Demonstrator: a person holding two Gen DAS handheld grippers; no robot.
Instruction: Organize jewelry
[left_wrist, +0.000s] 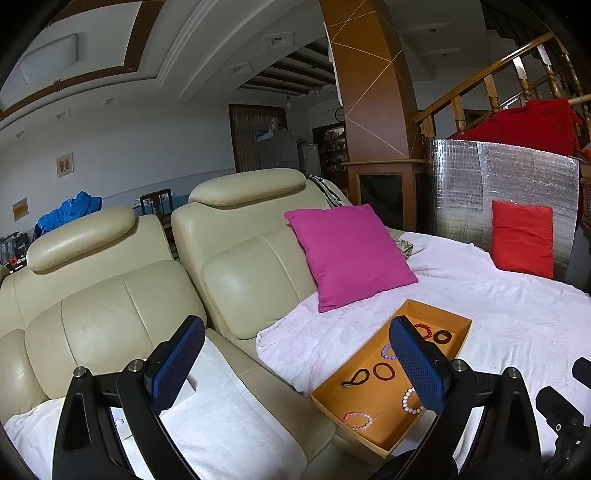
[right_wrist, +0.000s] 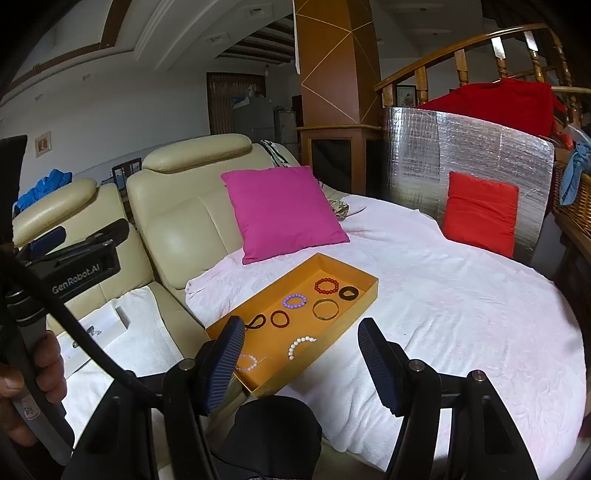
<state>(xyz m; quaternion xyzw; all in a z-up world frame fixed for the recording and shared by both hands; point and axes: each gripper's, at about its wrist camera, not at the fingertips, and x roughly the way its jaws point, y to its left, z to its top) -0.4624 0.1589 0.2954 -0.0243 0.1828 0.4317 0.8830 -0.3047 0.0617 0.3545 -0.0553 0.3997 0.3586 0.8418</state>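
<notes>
An orange tray (right_wrist: 364, 295) lies on the white bedspread and holds several bracelets and rings: a red bead bracelet (right_wrist: 326, 285), a purple one (right_wrist: 294, 301), a gold bangle (right_wrist: 325, 308), a dark red ring (right_wrist: 279, 318), a black cord (right_wrist: 256, 321), a white bead bracelet (right_wrist: 300, 345) and a pink one (right_wrist: 246, 362). My right gripper (right_wrist: 301, 343) hovers open above the tray's near end, nothing between its fingers. My left gripper (left_wrist: 295, 347) stands open to the left of the tray (left_wrist: 369, 439), over the sofa seat, empty. A hand (right_wrist: 33, 391) holds its handle.
A cream leather sofa (left_wrist: 110, 314) adjoins the bed on the left, with a white towel (left_wrist: 229, 424) and a white box (right_wrist: 107, 321) on its seat. A magenta cushion (right_wrist: 284, 210) and a red cushion (right_wrist: 480, 214) lie behind the tray. A silver foil panel (right_wrist: 465, 155) stands behind.
</notes>
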